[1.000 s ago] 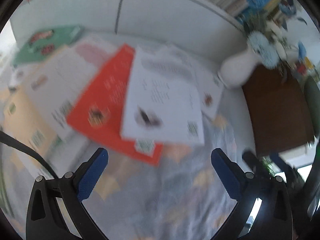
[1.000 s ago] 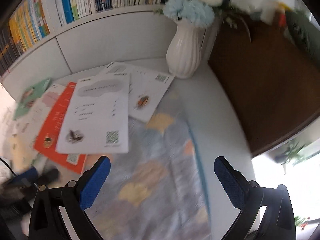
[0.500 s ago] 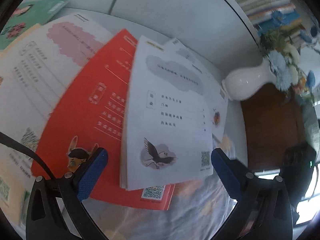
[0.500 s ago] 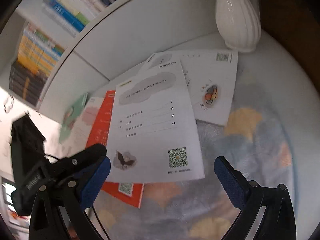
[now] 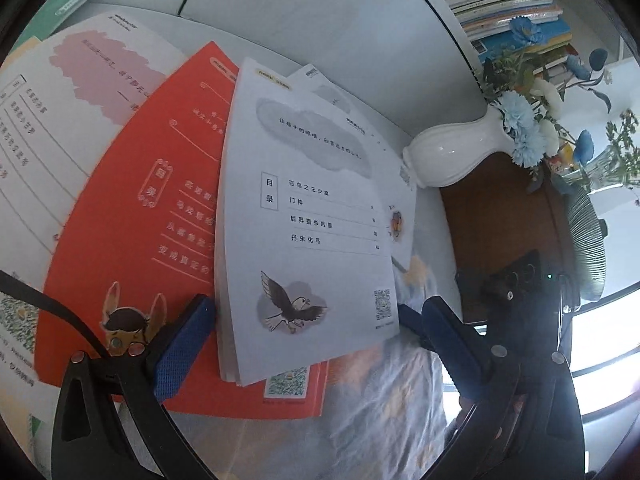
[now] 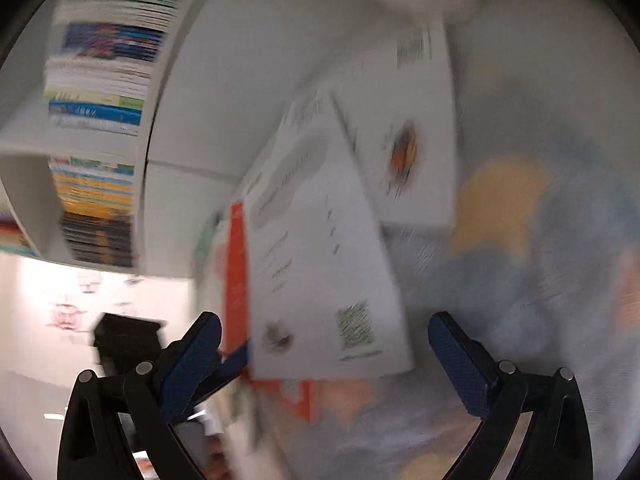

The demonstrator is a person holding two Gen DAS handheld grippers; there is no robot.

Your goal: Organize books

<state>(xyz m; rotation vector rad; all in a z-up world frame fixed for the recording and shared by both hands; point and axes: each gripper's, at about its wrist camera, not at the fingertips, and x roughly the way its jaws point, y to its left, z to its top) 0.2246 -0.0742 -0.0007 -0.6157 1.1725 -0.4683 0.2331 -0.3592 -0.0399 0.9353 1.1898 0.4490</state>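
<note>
The left hand-held gripper (image 5: pixel 310 342) has its blue-padded fingers spread wide, one on each side of the near edge of a white paperback book with an eagle drawing (image 5: pixel 308 216). The left pad sits right at the book's left edge; can't really tell if it's touching. The book's long axis runs away from the gripper toward the white wall panel (image 5: pixel 320 20), title end at the far side, eagle and QR code at the near end. Its near edge looks lifted a bit, with the page stack visible.

It lies on top of an orange-red paperback book (image 5: pixel 152 216), fanned out to the left, and beyond that is a white book with a pink cloud shape (image 5: pixel 84 80). Another white book with an orange beetle picture (image 5: pixel 396 220) pokes out from under the right side. Everything sits on a counter covered with a pale patterned cloth (image 5: pixel 384 412).

Further right there's a white ribbed ceramic vase (image 5: pixel 452 156) with blue and white flowers.

The right hand-held gripper (image 6: pixel 324 360) is also spread wide, aimed at the same white book; that view is badly motion-blurred.
</note>
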